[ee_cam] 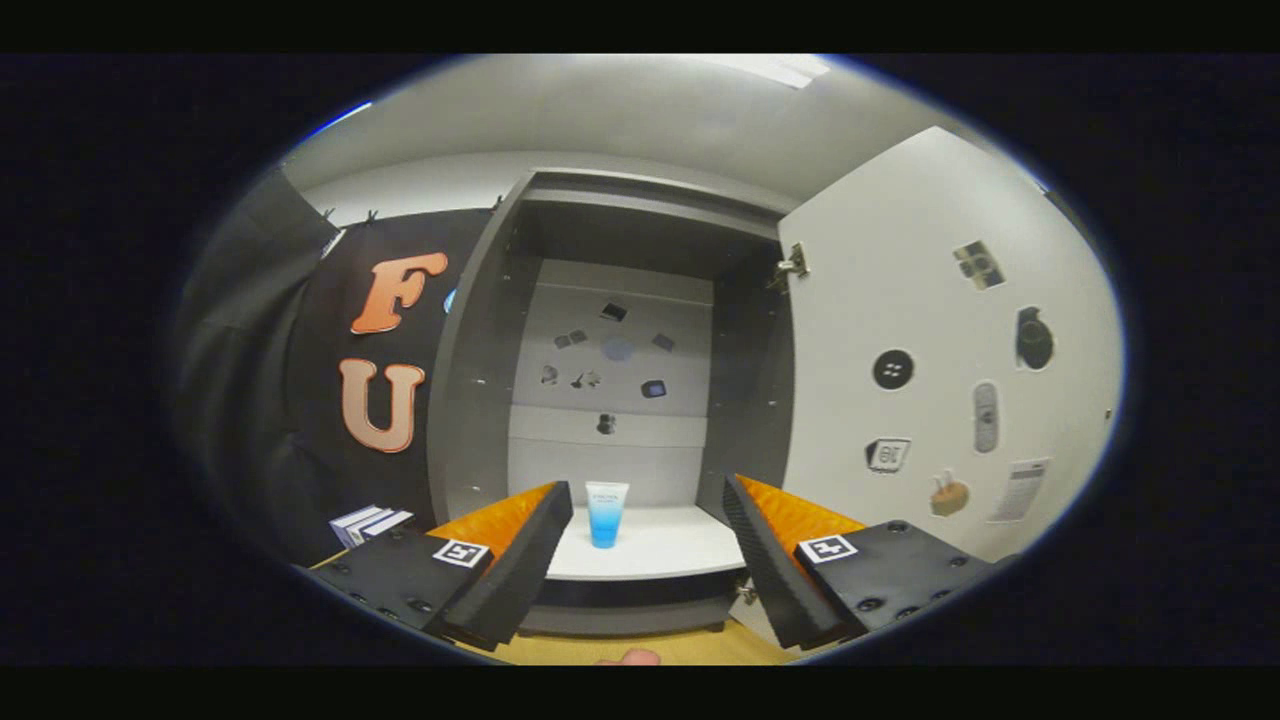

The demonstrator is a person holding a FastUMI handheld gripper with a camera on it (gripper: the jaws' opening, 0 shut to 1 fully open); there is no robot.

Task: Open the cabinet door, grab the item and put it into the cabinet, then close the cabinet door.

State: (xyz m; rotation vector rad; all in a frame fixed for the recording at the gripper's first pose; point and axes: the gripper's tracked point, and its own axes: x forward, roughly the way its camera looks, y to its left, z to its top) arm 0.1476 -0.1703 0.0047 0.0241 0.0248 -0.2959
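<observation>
— Fingers?
— Mine are spread wide, holding nothing, just short of the cabinet.
— Where's the item?
— Small tube stands upright on the white shelf inside, beyond my fingers and between them.
— Anything in the way?
— Door is swung open to the right, stickers on it. Books lie left, beside the cabinet. Shelf around the tube is bare.

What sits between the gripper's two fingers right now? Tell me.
In the gripper view the open gripper frames a blue tube, upright on the cabinet's white shelf, beyond the fingertips and untouched.
</observation>
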